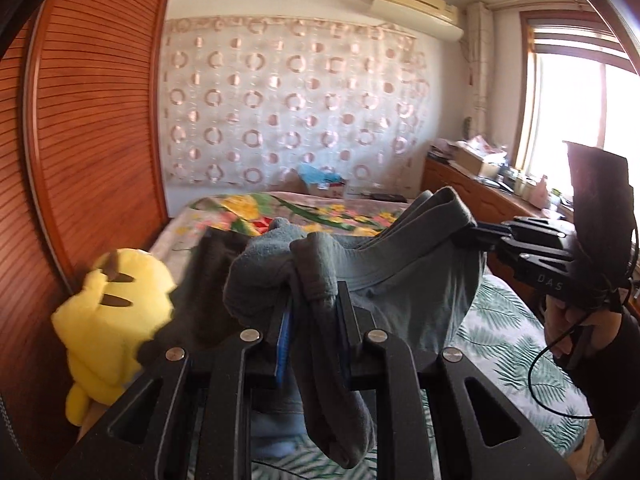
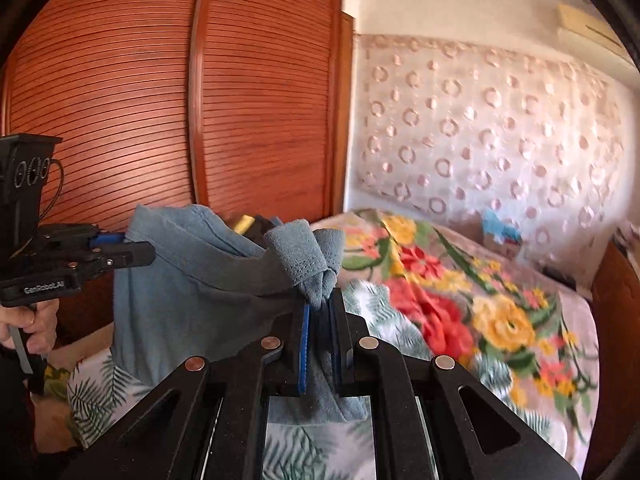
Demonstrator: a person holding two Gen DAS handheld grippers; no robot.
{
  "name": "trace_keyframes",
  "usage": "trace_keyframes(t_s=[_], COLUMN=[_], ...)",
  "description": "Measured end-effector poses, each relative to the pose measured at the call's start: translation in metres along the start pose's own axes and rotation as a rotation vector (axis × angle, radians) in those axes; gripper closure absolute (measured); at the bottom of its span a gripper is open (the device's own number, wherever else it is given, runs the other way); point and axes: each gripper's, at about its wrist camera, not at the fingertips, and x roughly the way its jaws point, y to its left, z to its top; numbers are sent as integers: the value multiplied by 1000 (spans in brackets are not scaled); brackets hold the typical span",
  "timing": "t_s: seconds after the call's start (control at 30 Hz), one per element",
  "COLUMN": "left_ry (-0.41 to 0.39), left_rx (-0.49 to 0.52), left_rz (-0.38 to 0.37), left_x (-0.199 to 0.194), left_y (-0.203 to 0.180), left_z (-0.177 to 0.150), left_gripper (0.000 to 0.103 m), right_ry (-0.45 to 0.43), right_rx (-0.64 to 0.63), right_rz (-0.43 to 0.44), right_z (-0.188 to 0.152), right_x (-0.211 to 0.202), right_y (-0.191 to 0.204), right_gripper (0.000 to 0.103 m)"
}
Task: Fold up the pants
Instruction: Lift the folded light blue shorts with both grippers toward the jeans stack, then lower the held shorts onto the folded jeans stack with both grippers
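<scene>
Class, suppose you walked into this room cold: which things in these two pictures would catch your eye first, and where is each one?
First, the grey-blue pants, held up in the air over the bed and stretched between the left gripper and the right gripper, each with its jaws shut on bunched cloth. Next, the yellow plush toy at the bed's left side by the slatted wooden wardrobe. Then the bright floral blanket further up the bed.

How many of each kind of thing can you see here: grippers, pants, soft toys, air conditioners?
Grippers: 2, left gripper and right gripper, both clamped on cloth
Pants: 1, grey-blue
Soft toys: 1, yellow plush
Air conditioners: 1, air conditioner
Total: 5
</scene>
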Motion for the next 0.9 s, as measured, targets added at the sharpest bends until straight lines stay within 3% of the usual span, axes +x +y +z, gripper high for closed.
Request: trace_keyframes(t_s=[0.43, 0.67, 0.9], left_ry=[-7, 16, 5], left_rx=[-78, -148, -275], left_rz=[53, 97, 71], left_x=[21, 37, 37], left_y=[49, 72, 95], left_z=[12, -5, -28], left_gripper=[83, 83, 83], right_ry=[14, 65, 105], right_rx=[-138, -162, -161], right_rz=[-9, 9, 86], right_z=[39, 49, 65], right_x=[74, 129, 184], right_y=[0, 8, 6], right_gripper=[95, 95, 95])
